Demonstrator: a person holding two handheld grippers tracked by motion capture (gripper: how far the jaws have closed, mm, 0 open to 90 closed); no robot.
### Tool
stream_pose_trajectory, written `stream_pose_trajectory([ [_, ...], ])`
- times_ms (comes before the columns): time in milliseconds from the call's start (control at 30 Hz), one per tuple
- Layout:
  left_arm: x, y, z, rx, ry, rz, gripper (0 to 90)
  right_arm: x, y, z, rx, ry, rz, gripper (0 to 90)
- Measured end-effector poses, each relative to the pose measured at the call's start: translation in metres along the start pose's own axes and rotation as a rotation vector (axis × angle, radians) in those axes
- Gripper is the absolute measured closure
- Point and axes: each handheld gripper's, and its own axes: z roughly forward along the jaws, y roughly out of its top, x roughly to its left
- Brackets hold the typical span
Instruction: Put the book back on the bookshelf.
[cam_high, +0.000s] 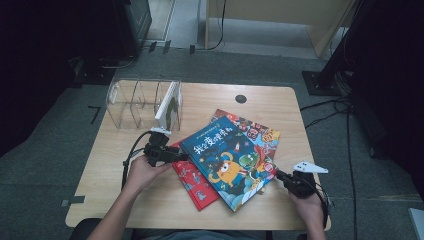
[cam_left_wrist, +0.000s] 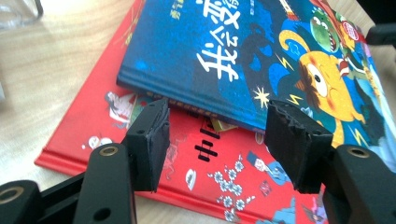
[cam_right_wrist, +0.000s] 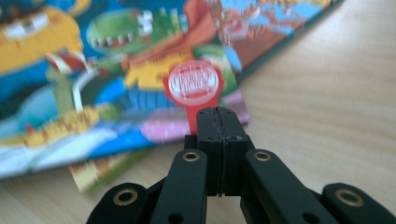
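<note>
A blue picture book (cam_high: 227, 160) lies on top of a red book (cam_high: 195, 187) and a third illustrated book (cam_high: 260, 132) in the middle of the table. My left gripper (cam_high: 182, 156) is at the blue book's left edge. In the left gripper view it (cam_left_wrist: 217, 126) stands open over the red book (cam_left_wrist: 116, 121), its pads just short of the blue book's edge (cam_left_wrist: 224, 56) and pressing on nothing. My right gripper (cam_high: 278, 175) is at the blue book's right corner. It (cam_right_wrist: 218, 114) is shut, pads together, tips at the edge of the blue cover (cam_right_wrist: 116, 70).
A clear divided organizer (cam_high: 125, 102) stands at the table's back left, with a white book (cam_high: 169, 107) upright in its right slot. The wooden table (cam_high: 280, 100) has a round cable hole (cam_high: 241, 98) near the back edge. Cables run over the floor on the right.
</note>
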Motion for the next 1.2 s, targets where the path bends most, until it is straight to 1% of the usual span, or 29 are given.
stream_pose_trajectory([
  [67,0.000,-0.001,0.000,-0.010,0.003,0.005,40.6,-0.001,-0.002,0.000,0.010,0.000,0.003,89.7],
  [267,0.002,-0.003,0.000,0.003,0.016,0.015,38.9,-0.006,0.003,0.005,-0.003,0.004,0.011,89.5],
  [300,0.002,-0.004,0.000,0.001,0.016,0.011,38.7,-0.007,0.004,0.006,-0.005,0.002,0.011,89.0],
  [367,0.003,-0.005,0.000,0.003,0.018,0.008,38.4,-0.010,0.006,0.009,-0.004,0.000,0.024,88.7],
  [567,0.006,-0.007,0.000,0.003,0.028,0.007,37.2,-0.019,0.017,0.019,0.001,-0.007,0.027,88.6],
  [633,0.007,-0.008,0.000,0.003,0.038,0.009,36.9,-0.021,0.020,0.022,0.002,-0.008,0.032,88.9],
  [700,0.008,-0.009,0.000,0.002,0.038,0.006,36.9,-0.023,0.022,0.025,0.002,-0.006,0.037,89.1],
  [767,0.010,-0.009,0.000,-0.001,0.046,0.004,36.8,-0.024,0.026,0.028,0.003,-0.005,0.034,89.1],
  [900,0.014,-0.009,0.000,-0.006,0.060,-0.004,36.6,-0.028,0.032,0.033,0.008,-0.001,0.028,88.8],
  [1000,0.017,-0.008,0.001,-0.014,0.070,-0.005,36.6,-0.031,0.034,0.037,0.002,0.006,0.027,88.8],
  [1033,0.017,-0.008,0.002,-0.020,0.072,-0.007,36.6,-0.033,0.035,0.039,-0.004,0.016,0.044,88.8],
  [1067,0.018,-0.007,0.003,-0.017,0.074,-0.007,36.5,-0.034,0.035,0.039,-0.002,0.018,0.050,88.8],
  [1100,0.018,-0.006,0.004,-0.011,0.078,-0.005,36.6,-0.034,0.036,0.040,0.010,0.016,0.058,88.8],
  [1200,0.018,-0.004,0.005,-0.008,0.091,0.003,36.5,-0.035,0.039,0.043,0.017,0.007,0.043,88.8],
])
